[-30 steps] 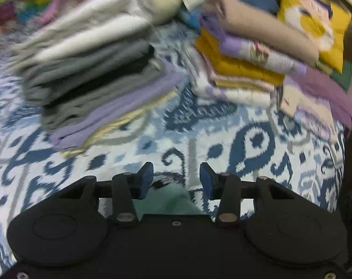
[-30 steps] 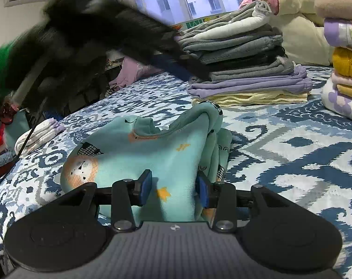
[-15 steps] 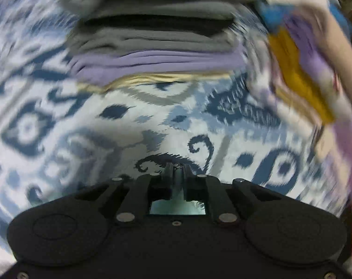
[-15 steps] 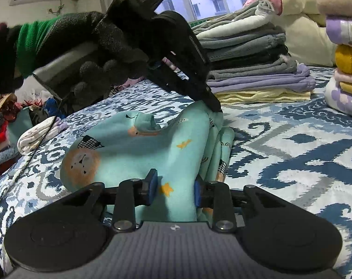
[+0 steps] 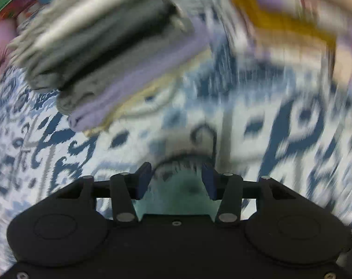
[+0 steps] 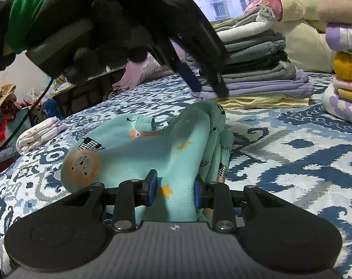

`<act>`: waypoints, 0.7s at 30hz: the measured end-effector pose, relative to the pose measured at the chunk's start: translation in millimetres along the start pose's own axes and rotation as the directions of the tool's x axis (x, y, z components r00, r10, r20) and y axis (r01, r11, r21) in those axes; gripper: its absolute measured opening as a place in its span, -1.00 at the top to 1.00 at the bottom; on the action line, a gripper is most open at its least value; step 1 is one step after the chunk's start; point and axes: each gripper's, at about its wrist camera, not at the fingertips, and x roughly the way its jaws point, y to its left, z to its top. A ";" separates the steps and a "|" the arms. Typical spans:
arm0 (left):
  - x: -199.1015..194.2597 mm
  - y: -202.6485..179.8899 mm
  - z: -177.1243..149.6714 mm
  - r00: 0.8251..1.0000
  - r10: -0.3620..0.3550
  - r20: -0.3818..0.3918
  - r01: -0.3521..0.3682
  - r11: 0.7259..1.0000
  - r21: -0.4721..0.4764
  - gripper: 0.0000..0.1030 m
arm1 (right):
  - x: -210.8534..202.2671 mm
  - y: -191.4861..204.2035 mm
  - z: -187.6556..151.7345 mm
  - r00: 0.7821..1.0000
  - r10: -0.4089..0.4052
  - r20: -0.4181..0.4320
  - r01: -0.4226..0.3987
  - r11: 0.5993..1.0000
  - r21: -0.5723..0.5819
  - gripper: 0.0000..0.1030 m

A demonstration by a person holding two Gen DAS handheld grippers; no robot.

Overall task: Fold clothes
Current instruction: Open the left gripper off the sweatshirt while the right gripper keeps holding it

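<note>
- The left tongs (image 6: pixel 207 88) have lifted clear of the mint top (image 6: pixel 152 144) since half a second ago, when they were pinching its raised fold; they now hang just above it, and their jaws have just been opening, with nothing pressed between them
- The fold they let go of stays humped up on the patterned bedspread (image 6: pixel 292 153)
- The right tongs (image 6: pixel 174 189) are clamped on the near edge of the top, cloth bunched between the blue pads
- The gloved left hand (image 6: pixel 101 23) with a green cuff holds the left tongs pointing steeply down
- Behind the top sits a pile of folded clothes (image 6: pixel 257 69), grey over lilac and pale yellow
</note>
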 end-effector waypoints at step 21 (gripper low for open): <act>-58.1 28.2 -53.5 0.958 0.160 0.238 -0.005 0.839 -0.544 0.11 | -1.4 -15.6 -0.1 0.999 0.036 -0.007 -0.035 0.992 0.120 0.16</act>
